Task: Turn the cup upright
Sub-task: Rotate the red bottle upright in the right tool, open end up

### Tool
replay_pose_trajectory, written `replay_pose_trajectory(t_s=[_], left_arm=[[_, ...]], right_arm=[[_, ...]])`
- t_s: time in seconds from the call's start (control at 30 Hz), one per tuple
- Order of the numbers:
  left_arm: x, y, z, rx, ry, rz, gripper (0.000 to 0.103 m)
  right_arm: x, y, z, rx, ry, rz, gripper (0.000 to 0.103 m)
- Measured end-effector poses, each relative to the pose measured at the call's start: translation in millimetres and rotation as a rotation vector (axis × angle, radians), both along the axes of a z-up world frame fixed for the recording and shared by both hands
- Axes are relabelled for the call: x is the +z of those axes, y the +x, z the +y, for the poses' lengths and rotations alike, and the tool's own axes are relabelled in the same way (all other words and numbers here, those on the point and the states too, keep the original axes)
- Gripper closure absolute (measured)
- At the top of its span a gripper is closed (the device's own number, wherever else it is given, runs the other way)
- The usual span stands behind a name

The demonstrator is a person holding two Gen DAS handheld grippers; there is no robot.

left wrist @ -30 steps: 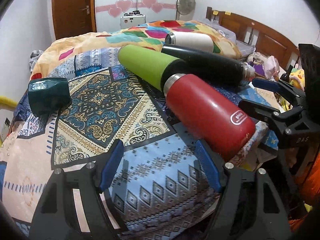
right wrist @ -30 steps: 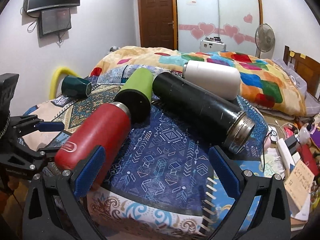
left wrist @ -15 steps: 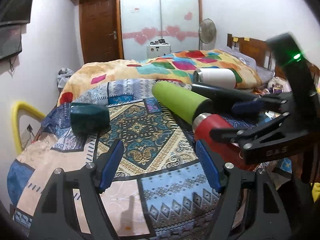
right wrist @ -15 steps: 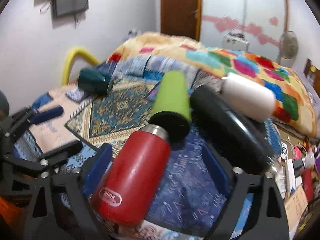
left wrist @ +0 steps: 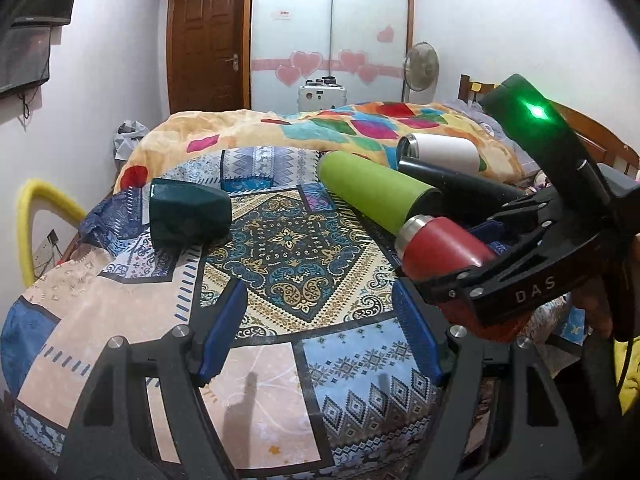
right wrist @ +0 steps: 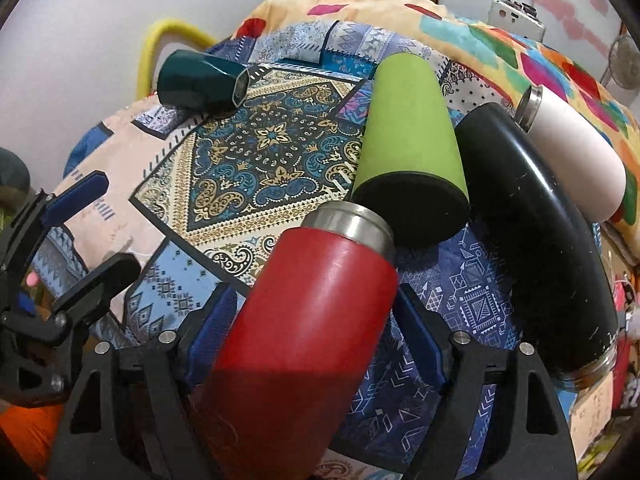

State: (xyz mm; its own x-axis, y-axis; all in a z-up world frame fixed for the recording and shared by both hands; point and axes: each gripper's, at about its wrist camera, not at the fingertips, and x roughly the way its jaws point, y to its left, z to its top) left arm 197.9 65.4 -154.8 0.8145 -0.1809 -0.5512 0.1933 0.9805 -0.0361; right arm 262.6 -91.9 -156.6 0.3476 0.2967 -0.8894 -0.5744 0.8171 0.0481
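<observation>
We see the patterned quilt (left wrist: 288, 264) on the bed carrying five cups lying down. The red cup (right wrist: 308, 312) lies between our right gripper (right wrist: 316, 340) jaws, spread wide around it. Our left gripper (left wrist: 320, 332) gapes wide, holding nothing.

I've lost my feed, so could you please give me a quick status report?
Right gripper open, straddling red cup, which lies on its side. Left gripper open, empty. Green cup close by its mouth.

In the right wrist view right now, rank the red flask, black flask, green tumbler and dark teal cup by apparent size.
1. Red steel-necked flask, though nearest the camera.
2. Long black flask.
3. Lime green tumbler.
4. Dark teal faceted cup, farthest away.
</observation>
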Motion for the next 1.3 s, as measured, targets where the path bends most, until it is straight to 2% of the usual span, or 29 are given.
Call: replay_pose_trajectory(t_s=[0.07,0.17,0.23,0.5,0.83,1.0,1.2,1.3], left_arm=[[0.7,0.2,-0.3,0.0,-0.001,0.0,0.028],[0.9,0.2,-0.7,-0.004,-0.007,0.001,0.028],[2.3,-0.3,-1.0,0.002,-0.001,-0.001,0.028],[15.1,-5.5,-3.6,0.004,-0.012,-0.003,0.028],[42.1,-13.1,-8.7,0.01,-0.045,-0.041,0.026],[51.0,-14.9,-8.6,0.008,-0.068,-0.057,0.019],[52.6,-16.0,-5.9,0.021,-0.084,-0.068,0.015],[49.8,-14.6,-3.3,0.034,-0.087,-0.065,0.014]], right_arm=[[0.9,0.7,-2.4,0.002,0.012,0.009,0.032],[4.9,-3.0,-3.3,0.02,0.016,0.01,0.044],[8.1,-7.1,-4.2,0.026,0.017,-0.009,0.044],[23.4,-22.0,-24.3,0.009,0.128,-0.07,0.044],[54.3,-42.9,-43.9,-0.028,0.241,-0.254,0.044],[68.6,-43.5,-44.2,-0.028,0.289,-0.321,0.044],[66.3,-39.9,-42.5,-0.036,0.298,-0.371,0.044],[57.4,-38.2,-39.4,-0.033,0.289,-0.364,0.044]])
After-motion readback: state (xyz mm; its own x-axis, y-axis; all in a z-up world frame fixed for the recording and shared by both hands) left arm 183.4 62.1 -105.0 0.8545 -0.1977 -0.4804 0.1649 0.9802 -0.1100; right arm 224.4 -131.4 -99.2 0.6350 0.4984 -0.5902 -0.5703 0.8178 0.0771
